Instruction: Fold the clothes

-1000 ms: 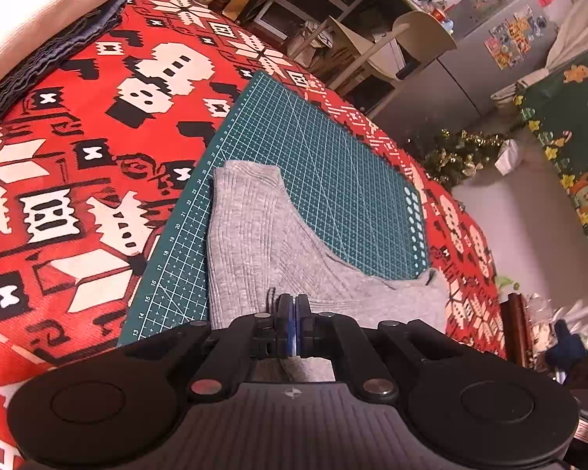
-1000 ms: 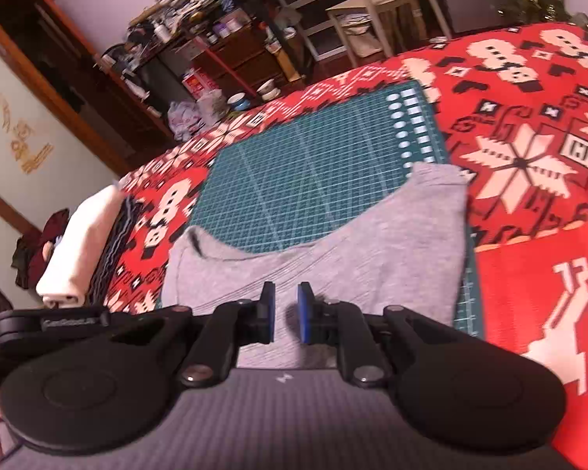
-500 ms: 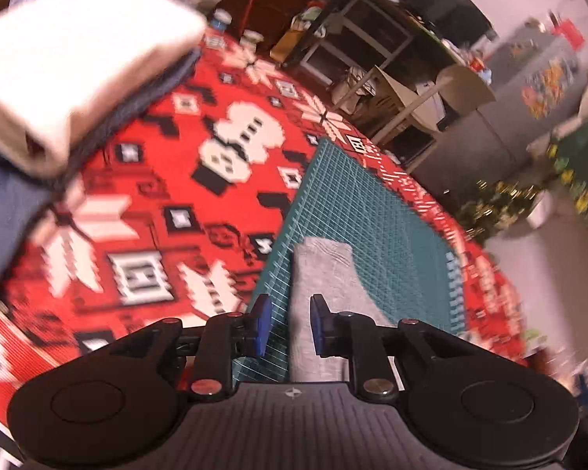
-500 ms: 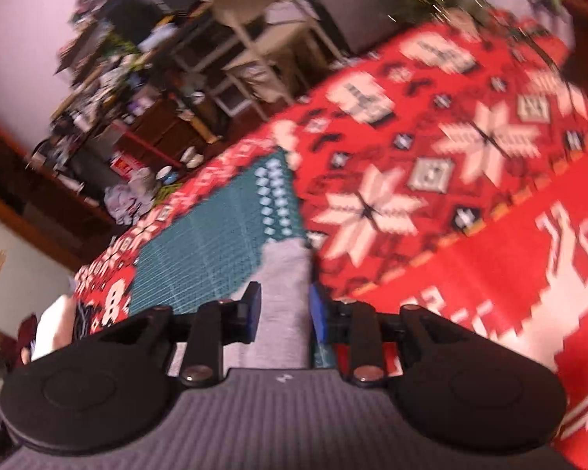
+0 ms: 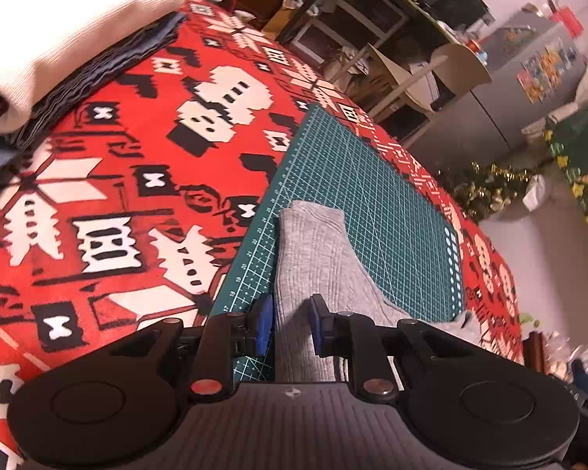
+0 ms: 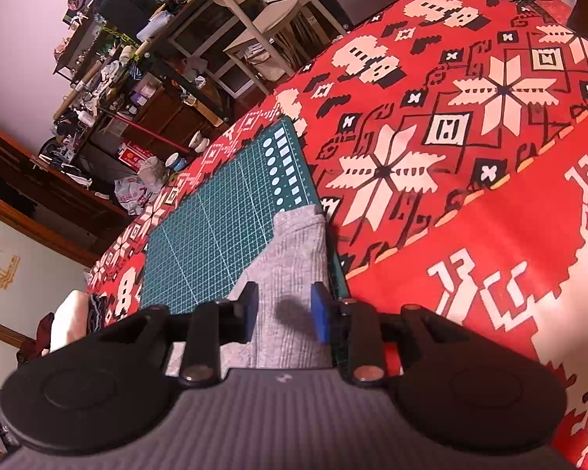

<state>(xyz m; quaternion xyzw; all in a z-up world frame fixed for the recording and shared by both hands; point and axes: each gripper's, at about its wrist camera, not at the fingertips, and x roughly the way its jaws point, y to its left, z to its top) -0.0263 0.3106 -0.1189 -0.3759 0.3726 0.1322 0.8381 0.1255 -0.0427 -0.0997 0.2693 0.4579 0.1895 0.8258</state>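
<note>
Red patterned cloth point(image 5: 109, 180) covers the table, green cutting mat point(image 5: 372, 196) on top, cluttered shelves point(image 6: 137, 78) behind. Left gripper point(image 5: 290, 327) and right gripper point(image 6: 284, 315) both spread apart over the grey garment point(image 5: 317, 258).

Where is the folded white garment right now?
In the left wrist view, the white garment sits at top left on a dark folded stack, on the red patterned cloth, left of the green mat.
</note>
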